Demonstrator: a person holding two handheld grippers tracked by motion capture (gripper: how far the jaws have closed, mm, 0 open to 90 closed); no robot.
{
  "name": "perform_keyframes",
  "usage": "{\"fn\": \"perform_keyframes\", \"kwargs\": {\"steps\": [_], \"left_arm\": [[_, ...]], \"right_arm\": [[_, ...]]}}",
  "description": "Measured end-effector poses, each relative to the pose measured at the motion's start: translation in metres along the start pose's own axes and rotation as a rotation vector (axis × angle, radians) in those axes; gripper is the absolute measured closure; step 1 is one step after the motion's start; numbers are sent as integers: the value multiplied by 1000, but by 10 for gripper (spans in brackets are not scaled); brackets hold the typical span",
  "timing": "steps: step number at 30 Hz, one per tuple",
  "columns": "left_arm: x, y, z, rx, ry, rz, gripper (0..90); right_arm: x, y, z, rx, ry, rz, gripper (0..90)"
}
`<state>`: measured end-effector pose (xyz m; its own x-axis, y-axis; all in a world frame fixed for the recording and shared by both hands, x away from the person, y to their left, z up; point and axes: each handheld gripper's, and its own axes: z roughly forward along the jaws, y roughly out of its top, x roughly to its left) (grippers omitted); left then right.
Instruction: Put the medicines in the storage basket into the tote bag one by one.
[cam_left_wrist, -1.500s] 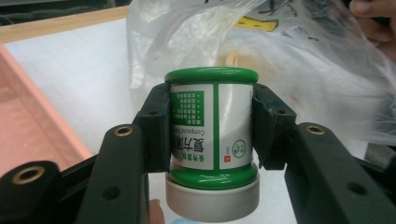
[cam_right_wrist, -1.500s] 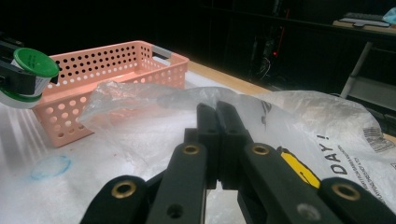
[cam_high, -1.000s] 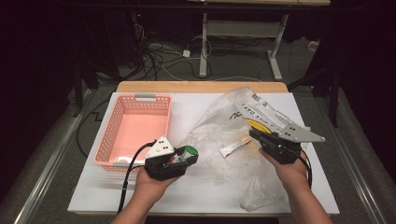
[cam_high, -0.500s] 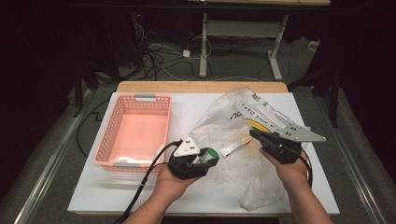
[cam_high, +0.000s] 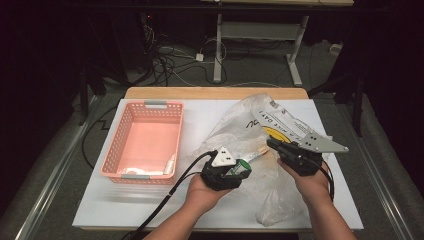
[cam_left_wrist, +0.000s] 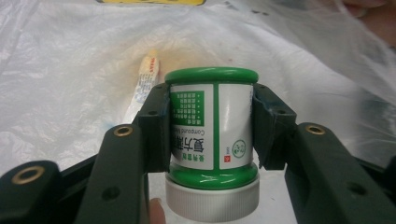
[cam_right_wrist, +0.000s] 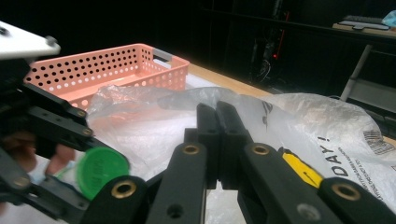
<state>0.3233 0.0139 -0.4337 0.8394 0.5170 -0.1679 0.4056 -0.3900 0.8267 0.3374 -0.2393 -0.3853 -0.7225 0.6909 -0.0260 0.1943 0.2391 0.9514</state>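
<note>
A green-and-white bottle (cam_left_wrist: 212, 126) with a white cap lies sideways between the jaws of my left gripper (cam_left_wrist: 210, 116), whose pads press on its sides. In the high view the left gripper (cam_high: 240, 170) and the bottle (cam_high: 243, 167) hover at the near left edge of a clear plastic bag (cam_high: 240, 125). My right gripper (cam_high: 275, 146) is just right of them, with its jaws together. In the right gripper view the right gripper (cam_right_wrist: 217, 109) pinches a raised fold of the bag (cam_right_wrist: 154, 126), and the bottle's green end (cam_right_wrist: 100, 170) shows at lower left.
A pink perforated basket (cam_high: 145, 107) stands at the left of the white tabletop (cam_high: 150, 205), with a small pale item (cam_high: 170, 162) in its near right corner. A small tube (cam_left_wrist: 147, 79) lies under the bag film. Dark floor with cables lies behind the table.
My left gripper has carried the bottle to the right, from beside the basket's near corner to the bag's edge. The right gripper and the bag have stayed put.
</note>
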Motion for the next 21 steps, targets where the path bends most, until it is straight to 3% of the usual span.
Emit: {"fn": "perform_keyframes", "kwargs": {"steps": [12, 21], "left_arm": [[-4, 7, 41, 18, -10, 12, 537], [-3, 11, 71, 31, 15, 28, 536]], "right_arm": [[-2, 1, -2, -12, -7, -2, 900], [-5, 2, -4, -16, -7, 13, 900]]}}
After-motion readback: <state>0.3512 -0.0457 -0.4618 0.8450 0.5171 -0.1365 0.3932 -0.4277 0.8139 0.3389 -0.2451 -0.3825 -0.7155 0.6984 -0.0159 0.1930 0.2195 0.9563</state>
